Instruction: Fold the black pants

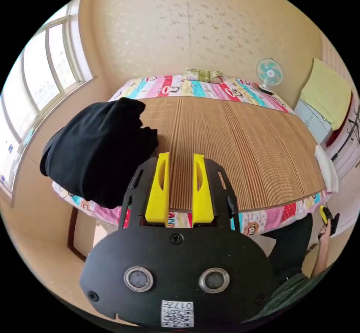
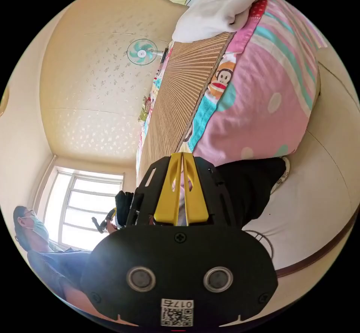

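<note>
The black pants [image 1: 99, 151] sit in a bunched heap at the near corner of the bed, partly on the bamboo mat [image 1: 232, 149] and partly over the cartoon bedsheet [image 1: 195, 87]; in the left gripper view they're just off to the left of the left claw [image 1: 180, 186], which hangs above the mat with jaws narrowly apart and nothing in them. The heap's so crumpled I can't call a long axis; the right claw [image 2: 182, 188] is pressed closed on nothing, down beside the mattress, so I'd say the left is nearer.
</note>
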Demonstrator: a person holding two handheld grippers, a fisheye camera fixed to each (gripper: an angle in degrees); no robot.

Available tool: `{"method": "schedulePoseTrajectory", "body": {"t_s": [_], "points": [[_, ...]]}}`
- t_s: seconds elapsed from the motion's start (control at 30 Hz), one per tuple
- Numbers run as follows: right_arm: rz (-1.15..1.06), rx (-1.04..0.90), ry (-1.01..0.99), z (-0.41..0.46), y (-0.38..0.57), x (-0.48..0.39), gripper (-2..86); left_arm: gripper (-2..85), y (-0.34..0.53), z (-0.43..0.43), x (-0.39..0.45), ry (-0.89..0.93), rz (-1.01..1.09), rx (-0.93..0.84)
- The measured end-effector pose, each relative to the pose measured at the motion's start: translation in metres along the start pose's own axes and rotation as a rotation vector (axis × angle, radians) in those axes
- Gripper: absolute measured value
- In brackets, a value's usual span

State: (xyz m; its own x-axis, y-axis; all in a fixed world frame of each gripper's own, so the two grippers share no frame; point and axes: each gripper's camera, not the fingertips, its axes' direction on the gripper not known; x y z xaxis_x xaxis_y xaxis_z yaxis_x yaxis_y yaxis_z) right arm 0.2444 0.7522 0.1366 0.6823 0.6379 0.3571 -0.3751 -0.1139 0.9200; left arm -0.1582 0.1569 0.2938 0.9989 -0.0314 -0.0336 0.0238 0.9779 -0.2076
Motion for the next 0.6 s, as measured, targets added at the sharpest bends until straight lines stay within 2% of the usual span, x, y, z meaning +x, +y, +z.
{"method": "schedulePoseTrajectory", "body": {"t_s": [0.07, 0.13, 0.2, 0.27, 0.3, 0.33, 0.37, 0.47, 0.5, 0.6], "points": [[-0.020, -0.043, -0.033, 0.018, -0.004, -0.010, 0.5, 13.1, -0.006, -0.001, -0.079, -0.117, -0.145, 0.033], [-0.031, -0.075, -0.059, 0.034, -0.007, -0.020, 0.5, 12.2, -0.013, 0.027, -0.122, -0.096, -0.215, -0.052], [-0.037, -0.098, -0.102, 0.053, -0.007, -0.035, 0.5, 10.1, -0.011, 0.039, -0.150, -0.020, -0.302, -0.032], [-0.054, -0.110, -0.155, 0.066, -0.004, -0.048, 0.4, 4.4, -0.011, 0.021, -0.171, 0.212, -0.461, 0.082], [-0.069, -0.123, -0.187, 0.075, -0.001, -0.057, 0.4, 3.7, -0.013, 0.017, -0.173, 0.301, -0.479, 0.115], [-0.077, -0.132, -0.197, 0.079, 0.000, -0.062, 0.4, 2.5, -0.020, 0.008, -0.169, 0.482, -0.480, 0.184], [-0.090, -0.153, -0.207, 0.088, 0.003, -0.071, 0.4, 2.2, -0.033, 0.002, -0.154, 0.629, -0.452, 0.216], [-0.130, -0.198, -0.222, 0.107, 0.010, -0.093, 0.3, 2.3, -0.058, -0.016, -0.077, 0.842, -0.271, 0.215], [-0.142, -0.212, -0.227, 0.112, 0.012, -0.099, 0.3, 2.5, -0.060, -0.018, -0.058, 0.864, -0.221, 0.198], [-0.140, -0.232, -0.197, 0.120, 0.021, -0.107, 0.3, 4.5, -0.056, 0.004, 0.038, 0.909, 0.009, -0.086]]}}
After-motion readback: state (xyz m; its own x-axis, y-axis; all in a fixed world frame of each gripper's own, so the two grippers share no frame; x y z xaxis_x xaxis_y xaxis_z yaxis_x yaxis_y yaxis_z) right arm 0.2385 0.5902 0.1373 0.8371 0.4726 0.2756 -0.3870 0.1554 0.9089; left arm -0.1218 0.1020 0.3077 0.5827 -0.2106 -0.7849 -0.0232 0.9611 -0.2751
